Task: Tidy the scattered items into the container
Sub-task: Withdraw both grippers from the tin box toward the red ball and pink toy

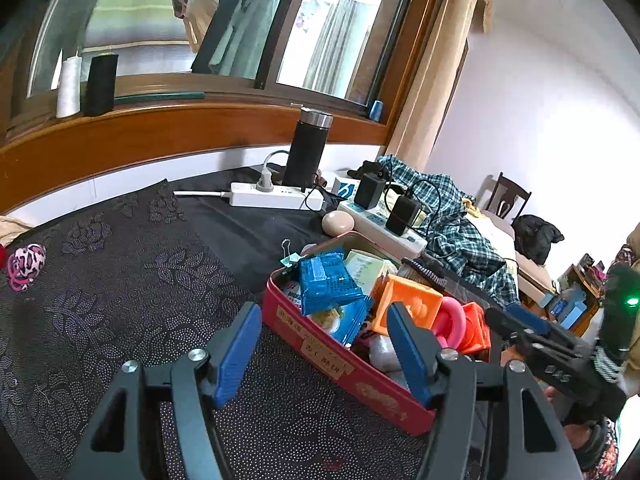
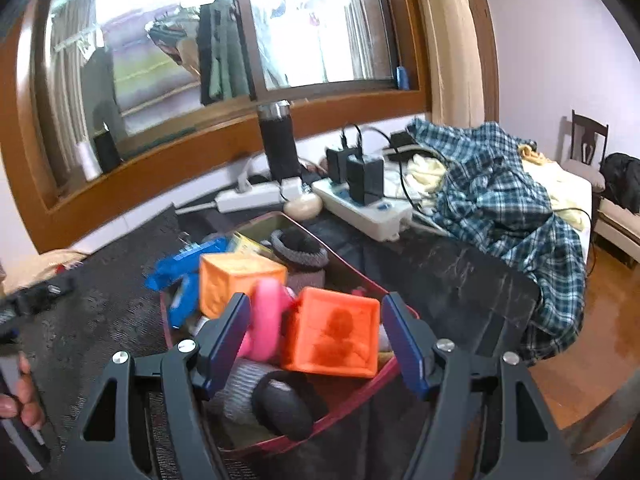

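A red tin [image 1: 356, 376] stands on the dark patterned cloth, packed with blue packets [image 1: 324, 284], an orange cube [image 1: 408, 300], a pink ring [image 1: 452, 320] and socks [image 2: 280, 400]. My left gripper [image 1: 320, 328] is open over the tin's near corner, with no pad pressing on anything. My right gripper [image 2: 316, 316] hovers open above the tin [image 2: 360, 396]. A second orange cube [image 2: 332, 336] lies in the tin between and below its fingers, with the pink ring [image 2: 266, 320] filling the gap on the left. A pink leopard scrunchie [image 1: 26, 266] lies on the cloth far left.
A binder clip [image 1: 288, 256] and a beige oval [image 1: 338, 222] sit by the tin's far end. Behind are two power strips [image 1: 272, 198] with chargers, a black flask [image 1: 306, 148] and a plaid shirt [image 2: 500, 200]. A hand [image 2: 20, 396] shows at the left edge.
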Demonstrator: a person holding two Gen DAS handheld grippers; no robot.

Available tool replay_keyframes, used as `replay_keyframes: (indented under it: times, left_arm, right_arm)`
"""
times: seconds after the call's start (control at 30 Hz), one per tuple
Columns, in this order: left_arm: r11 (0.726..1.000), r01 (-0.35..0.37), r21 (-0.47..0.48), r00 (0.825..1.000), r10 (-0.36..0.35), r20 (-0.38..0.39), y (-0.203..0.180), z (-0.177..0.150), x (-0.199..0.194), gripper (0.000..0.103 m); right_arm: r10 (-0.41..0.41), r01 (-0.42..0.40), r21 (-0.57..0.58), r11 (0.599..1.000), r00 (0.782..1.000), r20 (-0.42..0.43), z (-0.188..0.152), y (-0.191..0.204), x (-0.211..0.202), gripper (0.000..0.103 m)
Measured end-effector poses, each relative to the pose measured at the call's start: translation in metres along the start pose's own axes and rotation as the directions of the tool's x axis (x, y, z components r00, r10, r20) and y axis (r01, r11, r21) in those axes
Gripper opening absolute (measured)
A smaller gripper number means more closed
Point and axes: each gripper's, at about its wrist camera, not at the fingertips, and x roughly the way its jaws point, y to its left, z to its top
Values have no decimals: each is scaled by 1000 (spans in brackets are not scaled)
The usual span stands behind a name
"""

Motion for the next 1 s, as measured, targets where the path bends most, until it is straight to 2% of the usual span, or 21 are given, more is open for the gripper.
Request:
replay_keyframes:
  times: [0.33, 0.53, 0.63, 0.8, 1.0]
  left_arm:
    - [1000, -20, -12, 1000, 20, -19, 6, -2, 4, 67]
    - [996, -69, -53, 997, 67, -33, 30, -1, 2, 67]
    - [990, -131, -62, 991, 128, -38, 50, -3, -5, 67]
    - [960, -251, -122, 968, 247, -47, 104, -7, -22, 67]
    - [895, -388, -218, 920, 390, -37, 179, -9, -51, 67]
  right_arm:
    - [100, -101, -78, 992, 995, -17, -4, 40, 2, 72]
    - [192, -194, -113, 975, 981, -27, -5, 74, 7, 72]
    - [244, -248, -133, 960, 969, -43, -5, 95, 14, 72]
    - [342, -355, -171, 919, 934, -101, -6, 144, 33, 72]
    - [403, -436, -189, 880, 895, -190, -4, 195, 64, 72]
